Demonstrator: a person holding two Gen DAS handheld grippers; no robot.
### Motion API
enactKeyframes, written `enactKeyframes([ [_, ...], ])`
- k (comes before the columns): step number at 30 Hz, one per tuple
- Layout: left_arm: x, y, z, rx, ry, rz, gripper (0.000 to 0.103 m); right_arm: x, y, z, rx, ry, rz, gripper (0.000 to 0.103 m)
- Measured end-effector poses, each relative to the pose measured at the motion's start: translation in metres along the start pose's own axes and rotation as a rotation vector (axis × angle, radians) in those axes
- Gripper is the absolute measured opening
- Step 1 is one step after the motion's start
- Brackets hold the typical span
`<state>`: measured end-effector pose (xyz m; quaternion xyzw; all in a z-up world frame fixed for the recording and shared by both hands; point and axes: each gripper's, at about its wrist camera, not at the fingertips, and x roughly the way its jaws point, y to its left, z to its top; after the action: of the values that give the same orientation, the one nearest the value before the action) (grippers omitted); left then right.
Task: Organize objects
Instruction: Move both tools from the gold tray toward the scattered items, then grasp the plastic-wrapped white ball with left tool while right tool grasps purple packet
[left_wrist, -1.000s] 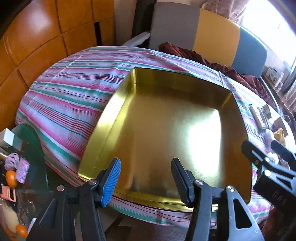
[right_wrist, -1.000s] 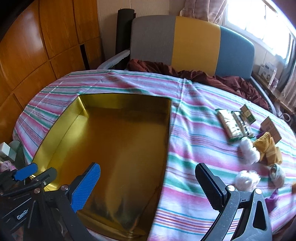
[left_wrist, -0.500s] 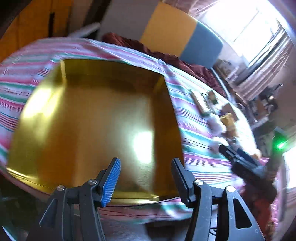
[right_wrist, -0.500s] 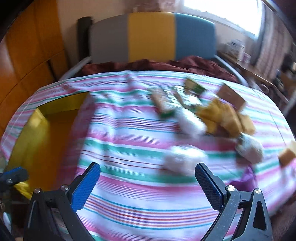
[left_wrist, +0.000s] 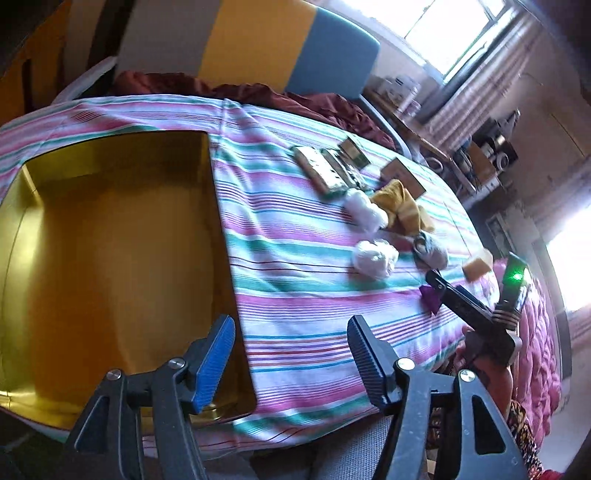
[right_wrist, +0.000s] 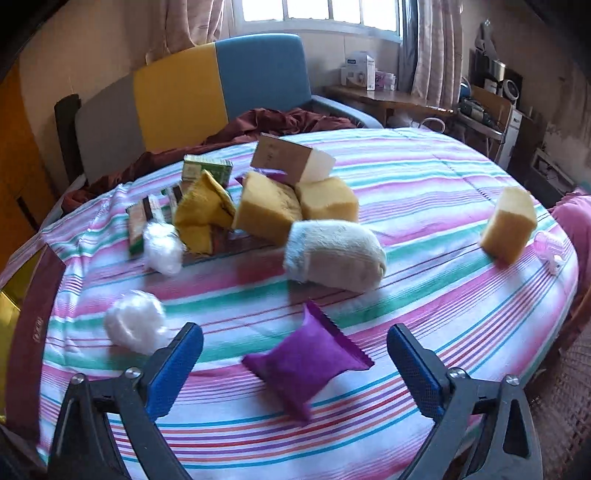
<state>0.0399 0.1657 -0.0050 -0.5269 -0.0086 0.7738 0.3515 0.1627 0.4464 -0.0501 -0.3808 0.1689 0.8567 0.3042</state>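
Between right jaws now: purple packet (right_wrist: 308, 363)

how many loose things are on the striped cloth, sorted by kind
yellow sponge blocks: 3
white cotton balls: 2
flat snack bars: 2
small boxes: 2
mustard cloth: 1
rolled cream sock: 1
purple packet: 1
pink clip: 1
total: 13
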Motion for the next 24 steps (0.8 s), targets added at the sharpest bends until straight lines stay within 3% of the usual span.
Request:
enactKeyframes([
  [5,0.012,-0.016,0.002,0.055,0.027,0.005,0.065,0.015,-0.004,-0.008,-0.014,0.026,0.014,0.081],
  [19,0.051,-0.057,0.014,0.193,0.067,0.033,0.066,0.017,-0.003,-0.018,-0.016,-0.039,0.037,0.075],
  [24,0.073,-0.073,0.022,0.223,0.073,-0.006,0.066,0.017,-0.003,-0.02,-0.017,-0.039,0.035,0.074],
])
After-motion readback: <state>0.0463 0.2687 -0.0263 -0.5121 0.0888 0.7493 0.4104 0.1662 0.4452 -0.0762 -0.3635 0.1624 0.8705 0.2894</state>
